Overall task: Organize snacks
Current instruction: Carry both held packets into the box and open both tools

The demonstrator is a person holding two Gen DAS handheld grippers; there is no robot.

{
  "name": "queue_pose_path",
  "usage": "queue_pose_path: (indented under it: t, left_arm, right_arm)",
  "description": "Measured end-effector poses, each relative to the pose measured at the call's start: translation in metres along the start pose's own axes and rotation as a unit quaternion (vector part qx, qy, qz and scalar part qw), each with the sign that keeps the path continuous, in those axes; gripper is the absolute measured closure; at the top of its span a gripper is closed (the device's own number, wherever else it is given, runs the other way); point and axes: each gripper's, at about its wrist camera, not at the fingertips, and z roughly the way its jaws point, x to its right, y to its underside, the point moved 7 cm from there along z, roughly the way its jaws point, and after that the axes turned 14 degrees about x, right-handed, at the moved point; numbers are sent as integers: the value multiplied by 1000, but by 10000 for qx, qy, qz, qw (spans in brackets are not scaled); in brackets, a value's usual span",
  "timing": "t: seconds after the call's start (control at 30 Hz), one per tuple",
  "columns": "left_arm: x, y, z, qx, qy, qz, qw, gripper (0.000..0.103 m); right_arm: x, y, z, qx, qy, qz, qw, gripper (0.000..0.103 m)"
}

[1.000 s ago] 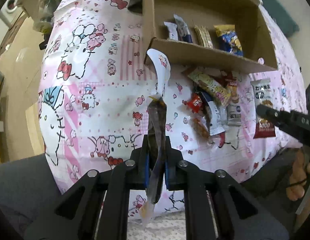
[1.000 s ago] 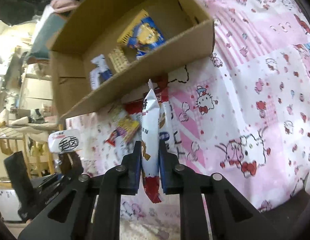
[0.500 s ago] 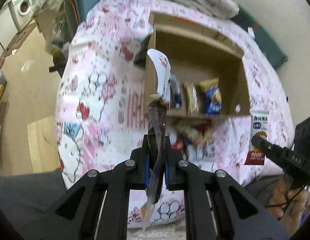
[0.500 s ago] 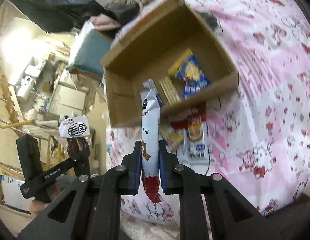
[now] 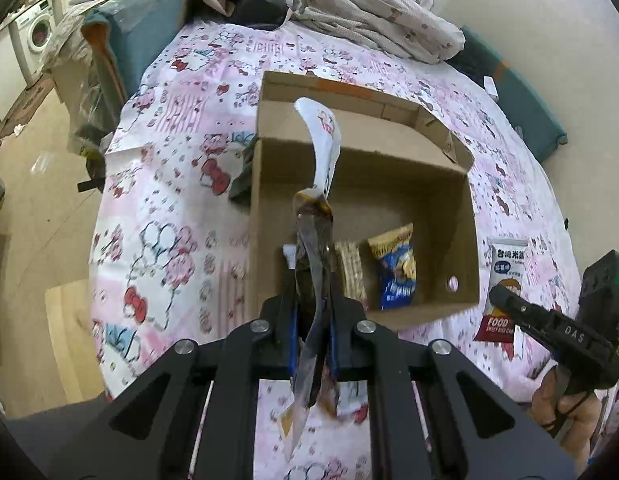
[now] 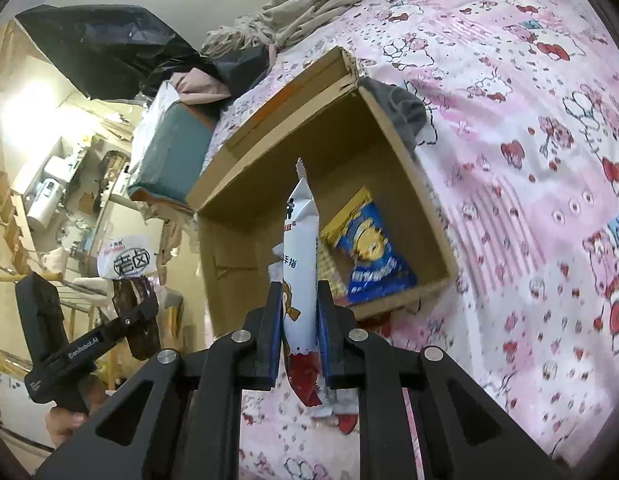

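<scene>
An open cardboard box (image 5: 465, 216) (image 6: 425, 204) lies on a pink Hello Kitty bedspread. Inside lie a blue and yellow snack bag (image 5: 395, 268) (image 6: 369, 256) and a cracker pack (image 5: 351, 268). My left gripper (image 5: 312, 320) is shut on a dark and white snack packet (image 5: 319, 148), held above the box's near left part; that packet also shows in the right wrist view (image 6: 127, 264). My right gripper (image 6: 297, 320) is shut on a white and red snack packet (image 6: 299, 248) above the box's near wall; it also shows in the left wrist view (image 5: 503, 280).
A heap of bedding and clothes (image 5: 369, 12) lies beyond the box. A dark cloth (image 6: 397, 112) sits against the box's side. The bed edge drops to the floor (image 5: 37, 184) on the left, with a washing machine (image 5: 35, 40) beyond.
Both grippers have risen and pulled back with their packets, so the whole box now shows from above. The loose snacks in front of the box have gone out of sight behind the fingers.
</scene>
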Motion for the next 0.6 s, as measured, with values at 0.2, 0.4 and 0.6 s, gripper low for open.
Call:
queue_pose_path:
  t: [0.2, 0.4, 0.6]
  left_arm:
    - [4, -10, 32, 101, 28, -47, 9999, 94]
    - [-5, -3, 63, 160, 96, -193, 9996, 94]
    - [-6, 4, 81, 140, -20, -174, 9997, 94]
  right_arm:
    - [5, -16, 23, -44, 241, -307, 9992, 87]
    - [16, -20, 45, -81, 504, -477, 9976, 87]
    - [31, -6, 54, -155, 778, -444, 9959, 87]
